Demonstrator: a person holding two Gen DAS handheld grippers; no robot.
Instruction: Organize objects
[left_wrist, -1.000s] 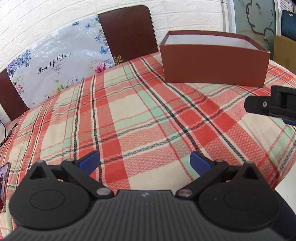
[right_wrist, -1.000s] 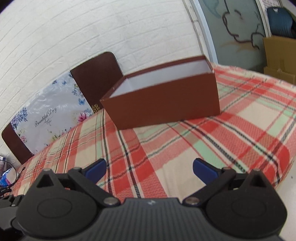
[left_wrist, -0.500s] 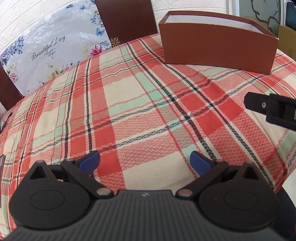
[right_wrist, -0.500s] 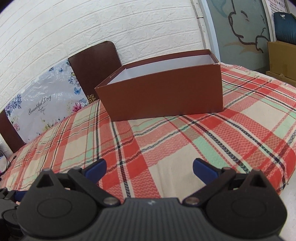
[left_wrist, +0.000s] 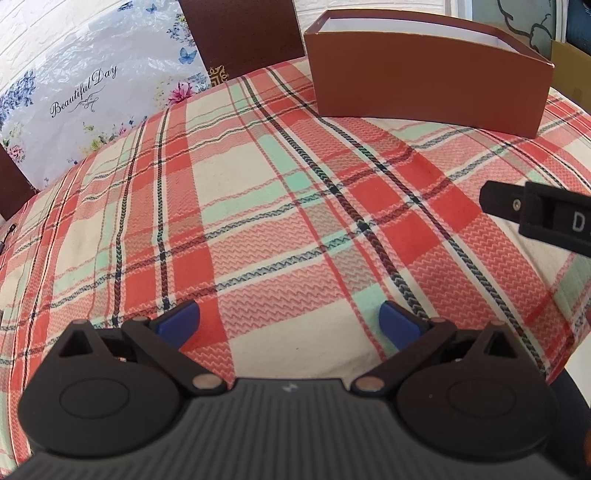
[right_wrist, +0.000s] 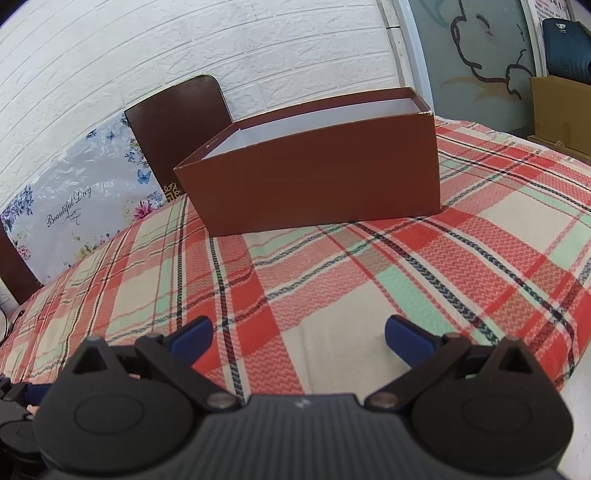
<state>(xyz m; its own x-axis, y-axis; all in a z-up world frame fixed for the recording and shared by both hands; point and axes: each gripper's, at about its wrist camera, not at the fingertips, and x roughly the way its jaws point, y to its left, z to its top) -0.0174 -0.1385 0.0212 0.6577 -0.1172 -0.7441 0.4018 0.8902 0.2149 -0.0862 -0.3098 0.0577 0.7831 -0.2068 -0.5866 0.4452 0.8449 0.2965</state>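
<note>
Left wrist view | left gripper (left_wrist: 290, 319) spread wide, empty, over plaid tablecloth (left_wrist: 280, 206) | right gripper (right_wrist: 298, 334) likewise wide, empty | open brown box (right_wrist: 314, 184) far right, likely awaiting objects; none visible.

Boxes: one brown box (right_wrist: 314, 177) (open-topped)
Chairs: two
Grippers: two
Floral bags: one (left_wrist: 92, 96)

Left tool (left_wrist: 290, 321): jaws spread wide, blue fingertips (left_wrist: 179, 322) well apart, nothing between them. It hangs above the surface, pitched down. Right tool (right_wrist: 298, 336): jaws likewise wide, empty, its blue fingertips (right_wrist: 406, 338) clear of any contact. The two tools sit side by side (part of the right one's black body shows at the left camera's right edge).
</note>
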